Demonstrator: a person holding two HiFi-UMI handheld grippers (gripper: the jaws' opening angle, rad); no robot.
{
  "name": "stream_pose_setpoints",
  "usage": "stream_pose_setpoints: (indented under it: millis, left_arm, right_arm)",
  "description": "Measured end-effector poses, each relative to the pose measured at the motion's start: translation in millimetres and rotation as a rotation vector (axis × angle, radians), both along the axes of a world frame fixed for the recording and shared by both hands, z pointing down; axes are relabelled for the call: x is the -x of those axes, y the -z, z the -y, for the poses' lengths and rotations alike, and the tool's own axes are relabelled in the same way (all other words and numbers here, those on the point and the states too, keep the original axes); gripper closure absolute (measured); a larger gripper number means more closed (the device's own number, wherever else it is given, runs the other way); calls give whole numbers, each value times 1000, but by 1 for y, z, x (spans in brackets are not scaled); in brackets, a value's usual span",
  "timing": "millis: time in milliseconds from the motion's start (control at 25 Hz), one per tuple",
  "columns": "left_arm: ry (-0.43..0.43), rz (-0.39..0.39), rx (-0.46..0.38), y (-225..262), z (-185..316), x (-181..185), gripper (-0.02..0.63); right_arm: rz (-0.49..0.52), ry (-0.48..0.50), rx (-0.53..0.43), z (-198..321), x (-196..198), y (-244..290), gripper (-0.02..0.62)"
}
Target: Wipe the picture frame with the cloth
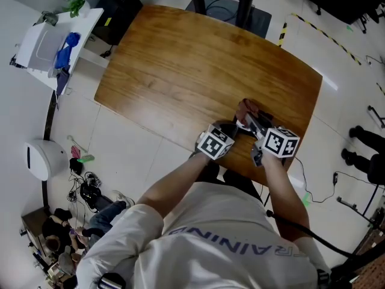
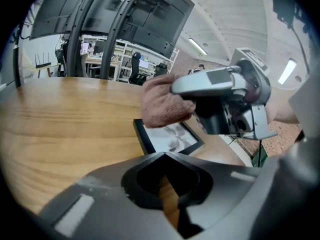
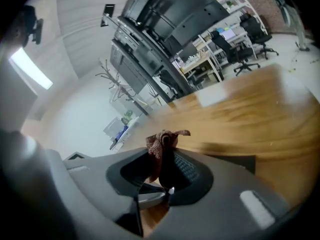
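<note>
Your right gripper (image 3: pixel 165 156), jaws clamped on the cloth (image 2: pixel 162 104), holds it on the picture frame (image 2: pixel 167 136) (flat on the tabletop (image 1: pixel 198 65)); your left gripper (image 2: pixel 164 156), jaws together, sits just beside the frame.

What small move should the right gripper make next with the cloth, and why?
Probably slide the cloth across the frame toward its near edge: the right gripper holds it over the far part, while the near part is uncovered.
</note>
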State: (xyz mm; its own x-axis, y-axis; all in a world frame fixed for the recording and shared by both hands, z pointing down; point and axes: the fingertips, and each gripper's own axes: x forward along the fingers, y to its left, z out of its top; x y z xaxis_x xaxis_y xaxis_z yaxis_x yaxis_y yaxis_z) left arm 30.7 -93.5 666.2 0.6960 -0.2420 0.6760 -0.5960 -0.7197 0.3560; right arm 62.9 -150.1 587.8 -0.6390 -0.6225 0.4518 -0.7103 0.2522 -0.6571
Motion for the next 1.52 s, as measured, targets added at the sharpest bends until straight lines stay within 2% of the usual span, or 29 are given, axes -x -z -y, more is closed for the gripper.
stream_pose_setpoints:
  millis: [160,440,760,1160,1520]
  left_arm:
    - [3,-6,-11,1,-1,-2,603]
    - [18,-20,-13,1,0,-1,603]
    - [25,-28,-18,1,0,1,603]
    - [48,-50,2,4,2,3,603]
    - [51,-43,-3,4,1,2,603]
  right_arm:
    - [32,-45,148,3,7,-33,488]
    - [-53,-55,198,4,-6,-49,488]
    - [-127,-102,198,-5,-44,-49,488]
    - [-104,-241,210,-28,-112,-48,486]
    - [-143,-269,183,-41,-133,-38,486]
